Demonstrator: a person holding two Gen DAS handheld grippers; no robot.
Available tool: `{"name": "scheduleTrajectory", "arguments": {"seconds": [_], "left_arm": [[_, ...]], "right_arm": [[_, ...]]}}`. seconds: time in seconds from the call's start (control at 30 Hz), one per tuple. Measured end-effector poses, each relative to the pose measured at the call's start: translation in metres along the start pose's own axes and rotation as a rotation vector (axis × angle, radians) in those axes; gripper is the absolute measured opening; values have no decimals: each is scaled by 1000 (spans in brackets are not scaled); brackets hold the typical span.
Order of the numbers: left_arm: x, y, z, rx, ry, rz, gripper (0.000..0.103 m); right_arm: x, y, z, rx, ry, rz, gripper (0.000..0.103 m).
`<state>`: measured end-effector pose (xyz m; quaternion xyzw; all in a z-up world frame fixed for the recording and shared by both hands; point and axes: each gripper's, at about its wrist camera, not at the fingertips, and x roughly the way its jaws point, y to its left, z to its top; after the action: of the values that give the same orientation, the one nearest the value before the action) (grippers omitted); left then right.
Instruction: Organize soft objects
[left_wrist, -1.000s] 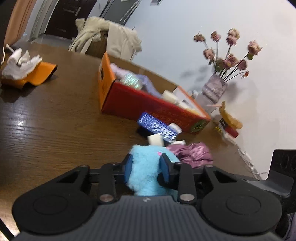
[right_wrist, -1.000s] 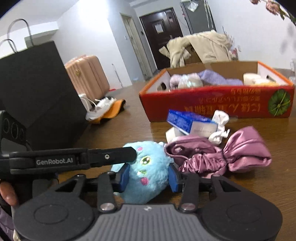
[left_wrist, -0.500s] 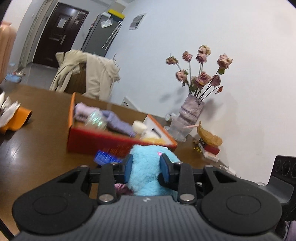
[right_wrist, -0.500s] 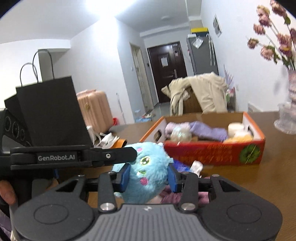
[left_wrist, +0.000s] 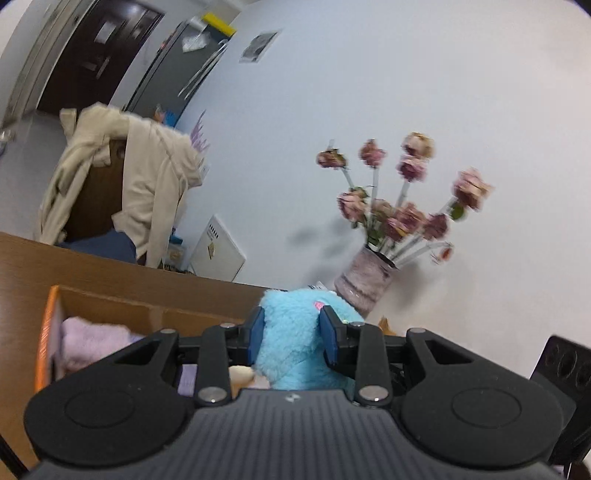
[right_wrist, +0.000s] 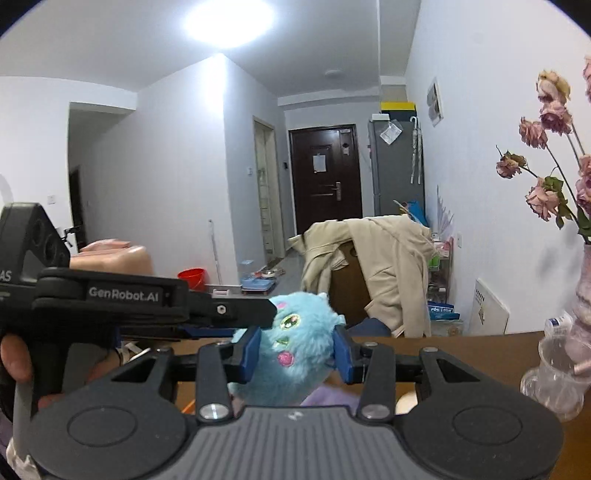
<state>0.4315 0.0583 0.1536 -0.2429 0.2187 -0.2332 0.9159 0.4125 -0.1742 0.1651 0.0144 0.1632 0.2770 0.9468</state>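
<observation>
You're in a lived-in apartment: a dark front door (right_wrist: 324, 173) closes the hallway beside a grey fridge (right_wrist: 397, 166), a beige coat (right_wrist: 384, 266) drapes a chair, and dried roses (left_wrist: 399, 192) stand in a vase (left_wrist: 364, 278).

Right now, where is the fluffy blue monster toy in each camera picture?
Left wrist view: the blue plush toy sits bottom centre, squeezed between the left gripper's blue pads, its back showing.
Right wrist view: bottom centre, face showing, squeezed by the right gripper.
Shared landmark: the chair with the beige coat.
</observation>
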Motion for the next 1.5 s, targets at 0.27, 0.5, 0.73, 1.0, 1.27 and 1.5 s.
{"name": "scheduleTrajectory", "arguments": {"seconds": [0.27,0.5,0.73,1.0,1.27,1.5], "left_arm": [[137,72,2,-143,189,154,28],[176,99,-30,-85,355,303,25],[109,50,-13,114,247,343,26],[-11,-15,-42,302,108,359,35],[-126,-47,-141,383,11,379,62],[-200,-51,-211,359,-80,454,83]], "right_arm": [[135,-83,-20,83,210,-23,37],[198,-99,-64,93,403,-128,24],[154,-90,-43,64,325,-143,24],[29,-60,-16,23,171,-132,25],[-71,15,-66,-48,64,-101,35],[-135,75,-132,-54,21,-127,60]]}}
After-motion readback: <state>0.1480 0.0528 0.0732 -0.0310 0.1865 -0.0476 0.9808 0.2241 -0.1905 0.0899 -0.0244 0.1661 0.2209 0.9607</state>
